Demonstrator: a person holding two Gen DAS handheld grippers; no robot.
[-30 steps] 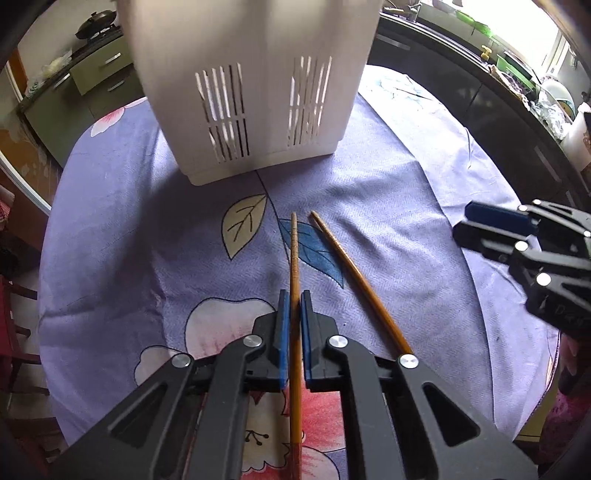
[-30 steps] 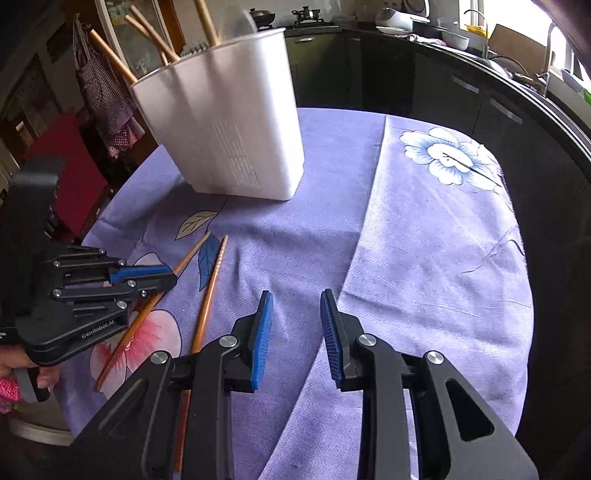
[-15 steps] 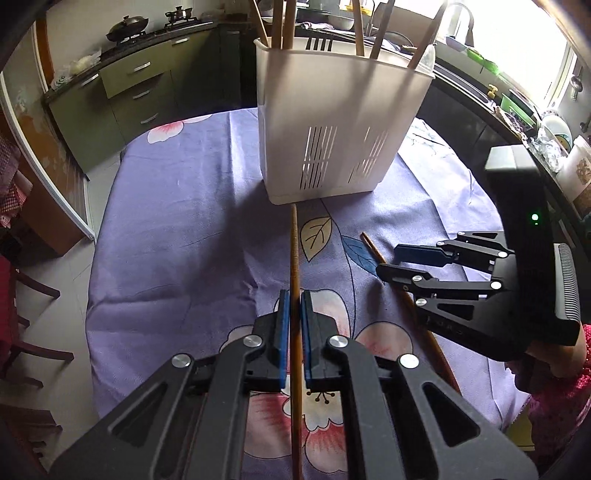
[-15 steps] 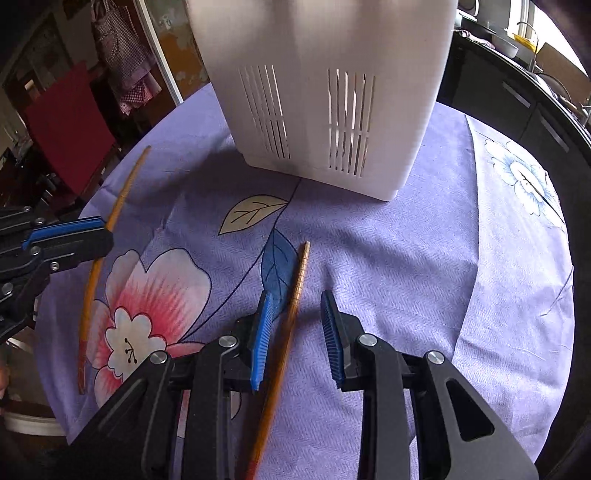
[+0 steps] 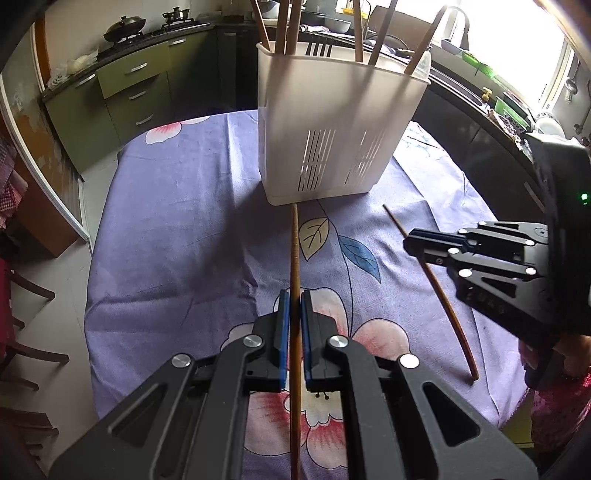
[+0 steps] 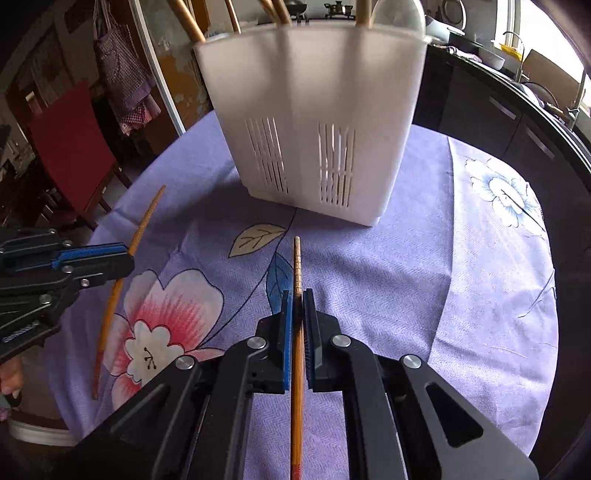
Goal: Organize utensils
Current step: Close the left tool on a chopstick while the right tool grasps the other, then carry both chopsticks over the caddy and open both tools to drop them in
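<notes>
Right wrist: slim ribbed wooden chopstick point(image 6: 297, 266)

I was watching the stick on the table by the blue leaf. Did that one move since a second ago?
Yes. The chopstick lay flat beside the leaf print; the right gripper has clamped it, its tip over the cloth.

Kitchen around a cloth-covered table

A purple floral tablecloth point(image 5: 177, 229) covers the table; green cabinets point(image 5: 122, 96) carry a wok point(image 5: 123, 31), a red chair point(image 6: 70, 147) stands beside the table, checked cloth point(image 6: 122, 85) hangs behind it.
</notes>
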